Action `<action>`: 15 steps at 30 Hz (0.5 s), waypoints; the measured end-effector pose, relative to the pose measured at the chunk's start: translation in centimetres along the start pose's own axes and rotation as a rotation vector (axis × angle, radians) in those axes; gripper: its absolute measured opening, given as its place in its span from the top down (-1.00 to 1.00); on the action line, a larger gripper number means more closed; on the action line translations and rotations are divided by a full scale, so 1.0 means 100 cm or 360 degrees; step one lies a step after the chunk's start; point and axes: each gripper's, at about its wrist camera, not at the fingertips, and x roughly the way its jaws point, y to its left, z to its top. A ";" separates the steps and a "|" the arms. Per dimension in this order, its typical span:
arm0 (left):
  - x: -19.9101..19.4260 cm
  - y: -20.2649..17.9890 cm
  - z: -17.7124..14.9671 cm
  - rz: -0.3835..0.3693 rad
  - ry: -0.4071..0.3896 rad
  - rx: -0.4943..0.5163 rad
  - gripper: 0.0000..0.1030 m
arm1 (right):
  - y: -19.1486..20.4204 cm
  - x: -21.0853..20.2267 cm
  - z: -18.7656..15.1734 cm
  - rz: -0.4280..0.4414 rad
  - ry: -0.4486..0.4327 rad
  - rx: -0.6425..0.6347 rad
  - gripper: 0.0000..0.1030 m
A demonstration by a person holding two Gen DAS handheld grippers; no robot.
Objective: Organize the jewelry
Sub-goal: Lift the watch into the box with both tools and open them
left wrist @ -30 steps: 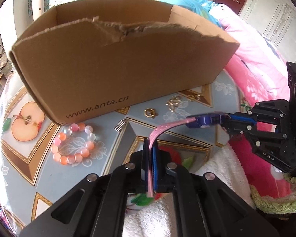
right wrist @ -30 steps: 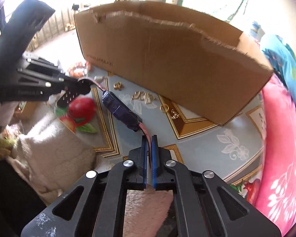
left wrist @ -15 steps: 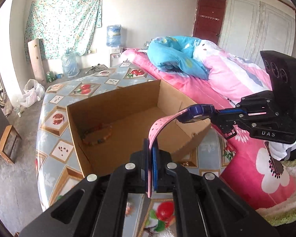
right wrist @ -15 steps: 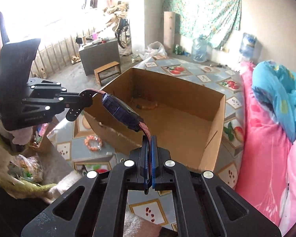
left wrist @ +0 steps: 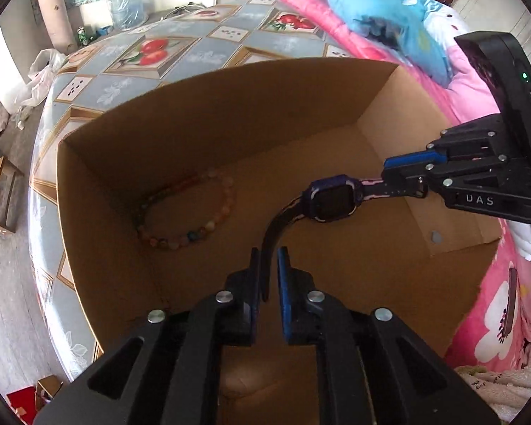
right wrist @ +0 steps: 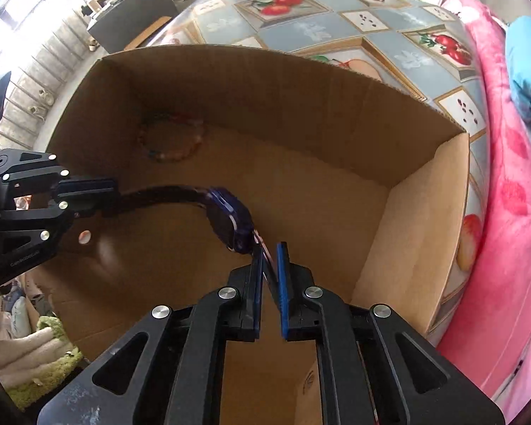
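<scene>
A dark blue smartwatch point(left wrist: 334, 198) point(right wrist: 230, 223) with a pink strap hangs over the inside of an open cardboard box point(left wrist: 230, 71) point(right wrist: 265, 56). My left gripper point(left wrist: 268, 251) point(right wrist: 115, 194) has one strap end between its jaws. They are opening, with a gap showing beside the strap. My right gripper point(right wrist: 270, 248) point(left wrist: 386, 177) has the other strap end between its jaws, which are also opening; the strap leans on one pad only. A string of pastel beads point(left wrist: 191, 209) point(right wrist: 173, 138) lies on the box floor near the far left corner.
The box stands on a table with a fruit-pattern cloth point(left wrist: 152, 49). Pink bedding point(left wrist: 495, 301) and a blue pillow point(left wrist: 389, 17) lie to the right. A pale towel point(right wrist: 35, 354) shows at the lower left of the right wrist view.
Both grippers rose from table level in front of the box to above its open top, carrying the watch. Their jaws, pressed shut on the strap before, now stand slightly apart.
</scene>
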 end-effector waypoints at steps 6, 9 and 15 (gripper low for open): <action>-0.018 -0.002 -0.009 0.0059 -0.0193 0.0048 0.54 | 0.001 0.003 0.009 -0.0052 -0.0113 -0.0045 0.75; -0.039 -0.009 -0.024 0.0142 -0.0356 0.0106 0.46 | 0.012 0.002 0.005 -0.0080 -0.0134 -0.0136 0.58; -0.089 0.001 -0.066 0.0296 -0.0748 -0.0032 0.15 | 0.031 0.012 0.014 -0.0098 -0.0032 -0.0317 0.36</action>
